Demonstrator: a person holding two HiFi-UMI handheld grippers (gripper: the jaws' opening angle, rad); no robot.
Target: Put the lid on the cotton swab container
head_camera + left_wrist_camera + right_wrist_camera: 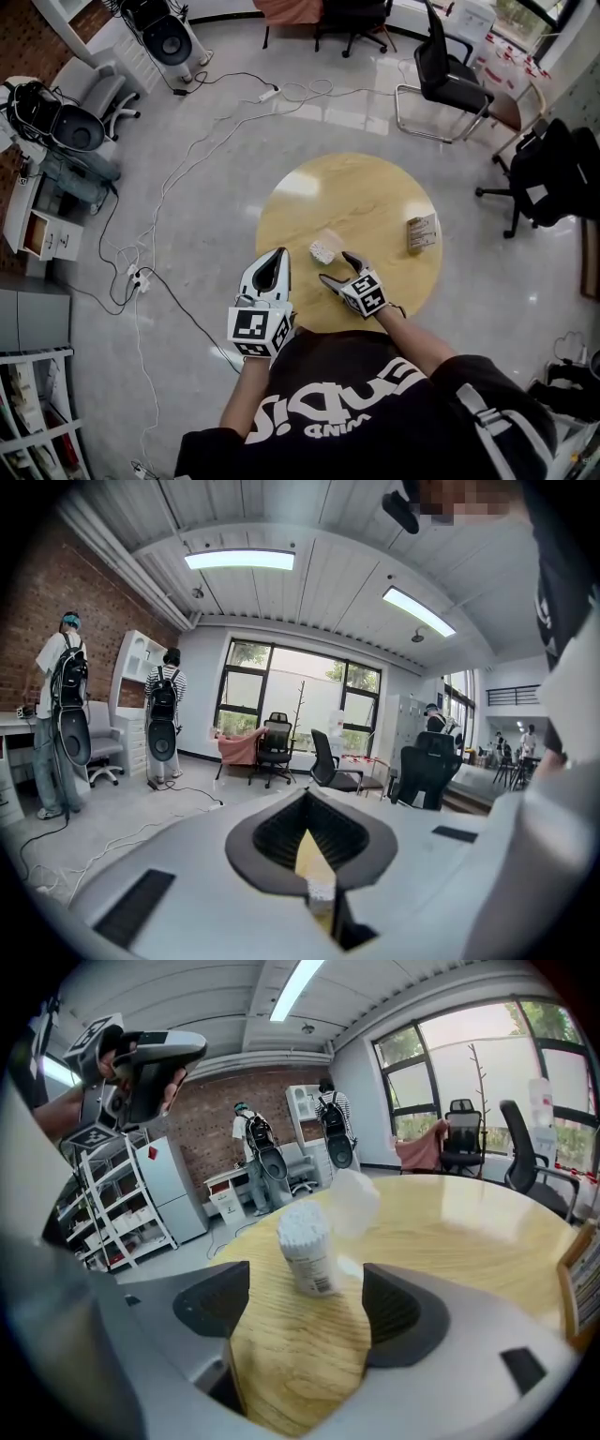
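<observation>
While the right gripper (305,1302) holds its jaws wide apart, the cotton swab container (305,1246) stands upright just beyond them on the round table (469,1232), uncovered and packed with swabs (302,1218). Its clear lid (354,1202) sits just behind it, to the right. The left gripper (314,855) has its jaws together, empty.

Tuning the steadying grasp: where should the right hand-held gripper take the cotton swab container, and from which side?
I'd take the cotton swab container by its labelled lower wall, level, from the near side, where the open right hand-held gripper faces it. It stands upright with swab tips filling the open top, and the clear lid lies just behind it.
</observation>
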